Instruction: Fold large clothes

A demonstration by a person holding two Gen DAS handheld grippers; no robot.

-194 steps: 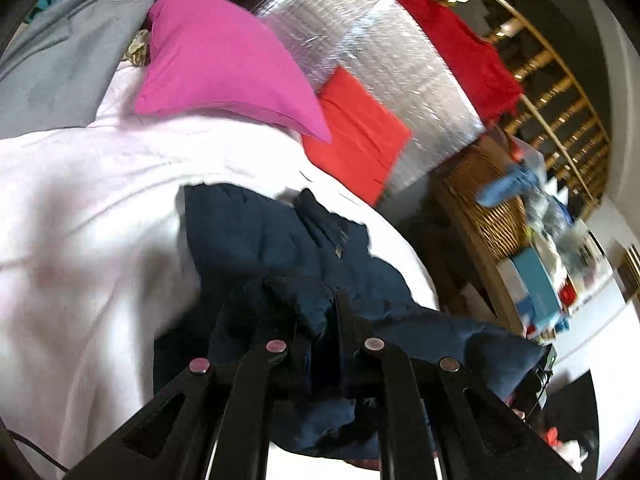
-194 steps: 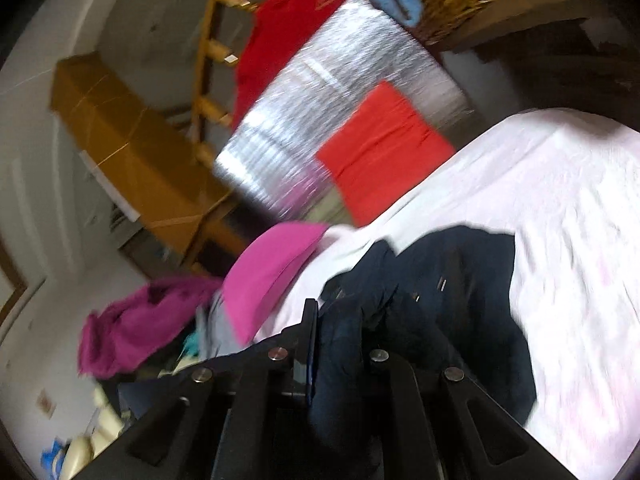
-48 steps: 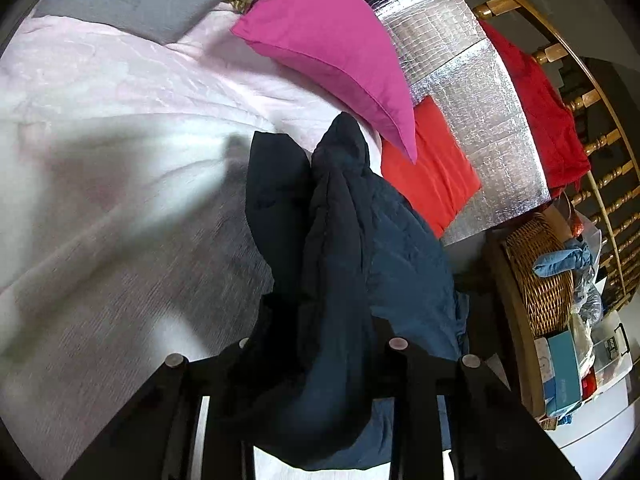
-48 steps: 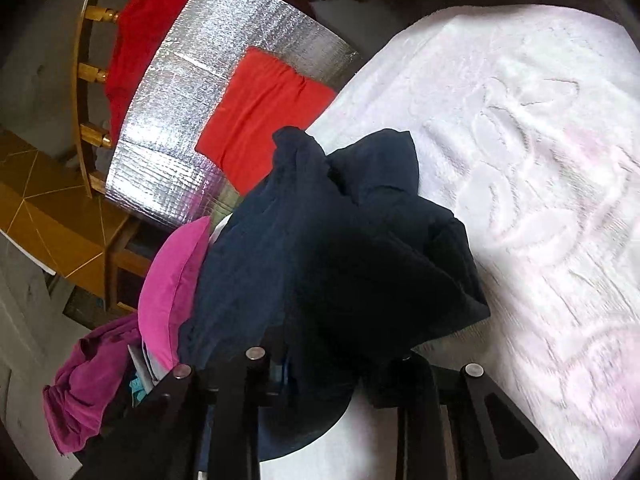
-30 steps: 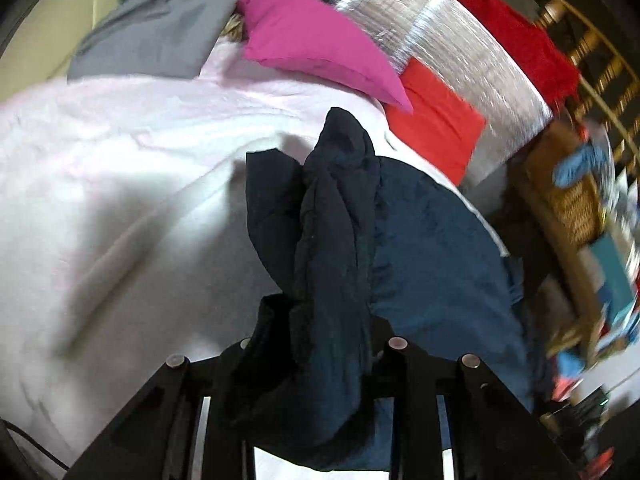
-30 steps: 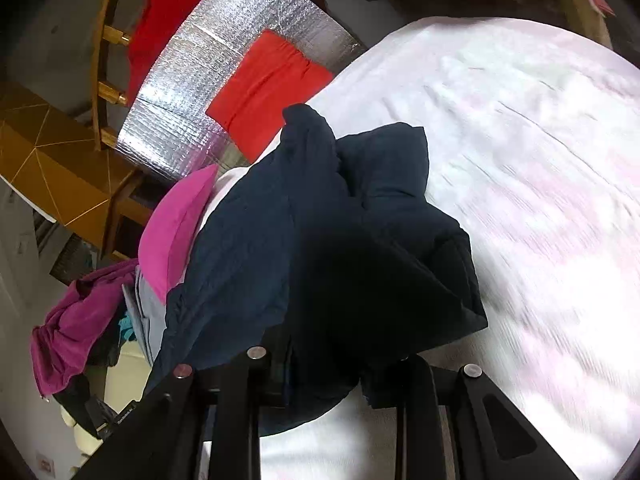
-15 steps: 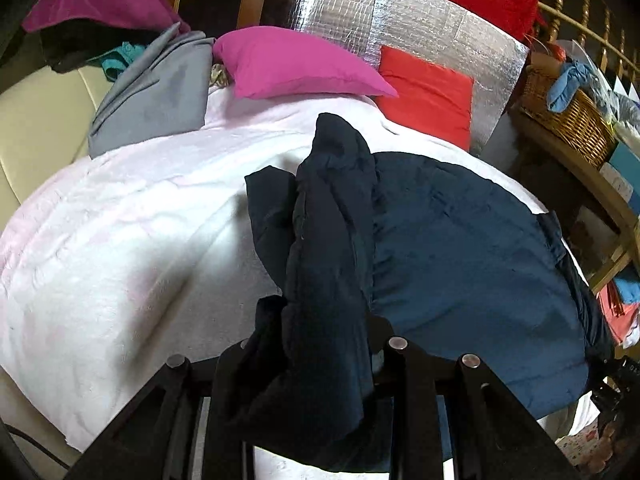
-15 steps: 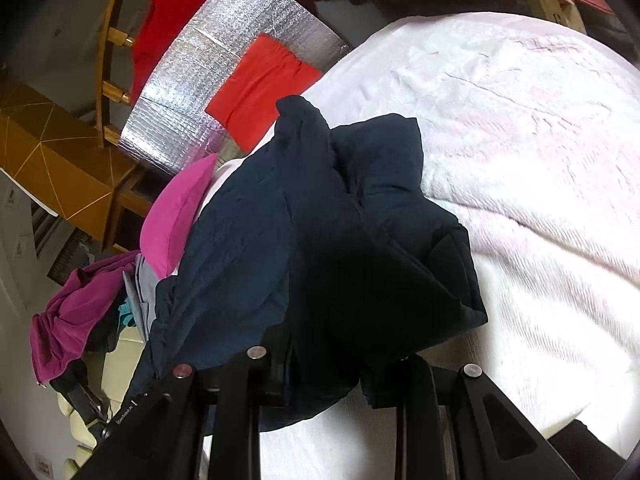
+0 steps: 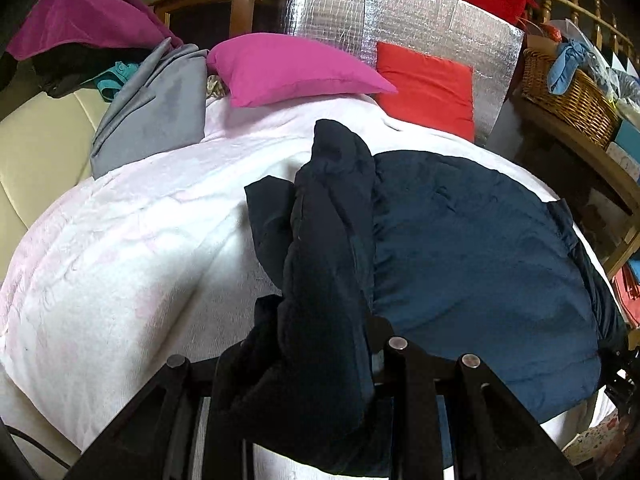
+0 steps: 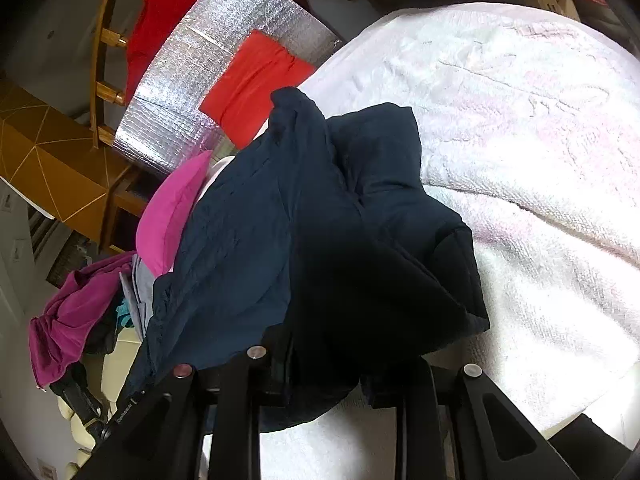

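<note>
Navy jacket (image 9: pixel 460 248) now spread flatter across the white bed (image 9: pixel 132 248).
Left claw (image 9: pixel 308 356) and right claw (image 10: pixel 328 364) each clamp bunched jacket fabric, seemingly sleeves.

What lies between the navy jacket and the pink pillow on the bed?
Only bare white blanket separates the navy jacket from the pink pillow; the left wrist view shows it.

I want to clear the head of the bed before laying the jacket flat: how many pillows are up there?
2. A pink pillow lies at the head of the white blanket; a red pillow leans on the silver panel beside it. The clothes pile could hide more.
</note>
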